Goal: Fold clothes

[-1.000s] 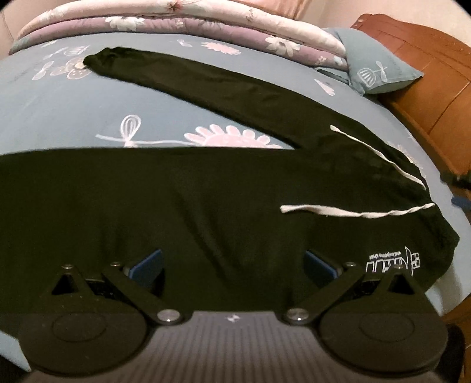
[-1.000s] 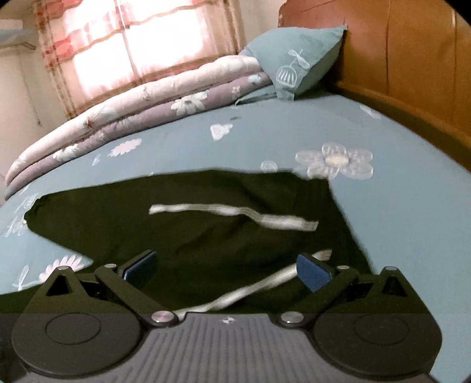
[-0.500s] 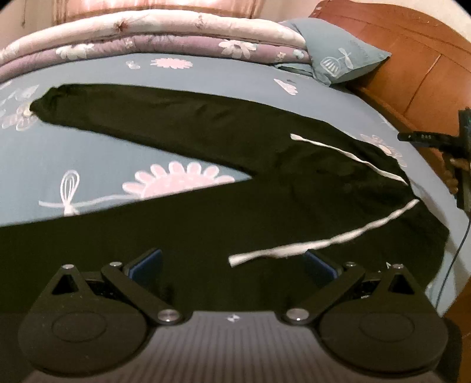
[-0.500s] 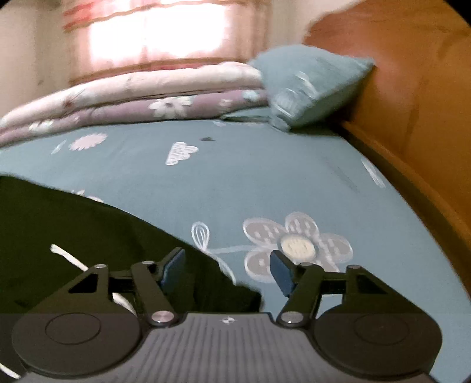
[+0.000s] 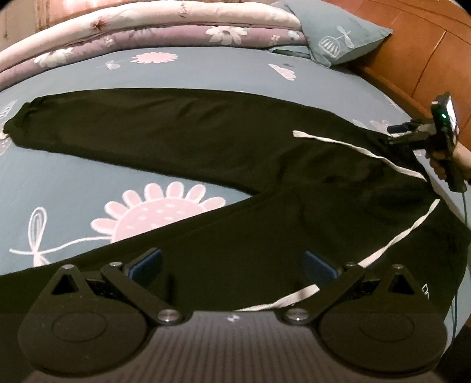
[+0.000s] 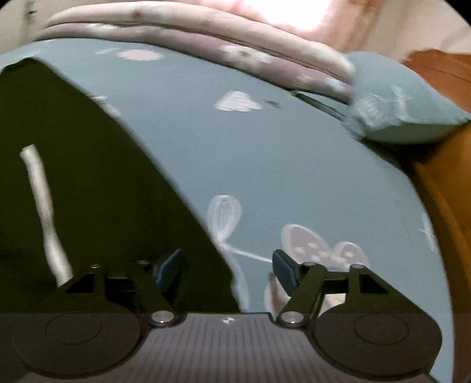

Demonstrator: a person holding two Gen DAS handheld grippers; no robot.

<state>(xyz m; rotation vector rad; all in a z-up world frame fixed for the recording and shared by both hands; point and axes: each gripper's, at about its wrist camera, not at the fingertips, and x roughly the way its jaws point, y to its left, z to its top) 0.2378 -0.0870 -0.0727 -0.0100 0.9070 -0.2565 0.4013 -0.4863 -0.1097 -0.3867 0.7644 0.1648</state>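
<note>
Black sweatpants lie flat on the blue flowered bedsheet, legs spread in a V, waist to the right, with two white drawstrings across the waist. My left gripper hovers open over the near leg, nothing between its fingers. In the left wrist view my right gripper, held by a hand, sits at the far corner of the waist. In the right wrist view the right gripper is open, and the sweatpants' edge runs between its fingers beside a drawstring.
Folded floral quilts are stacked along the far side of the bed. A blue-grey pillow leans on the wooden headboard at the right. A cable hangs from the right gripper's handle.
My right gripper swung from over the waist to its far corner and its fingers narrowed partway. The left view drew back and now takes in both legs.
</note>
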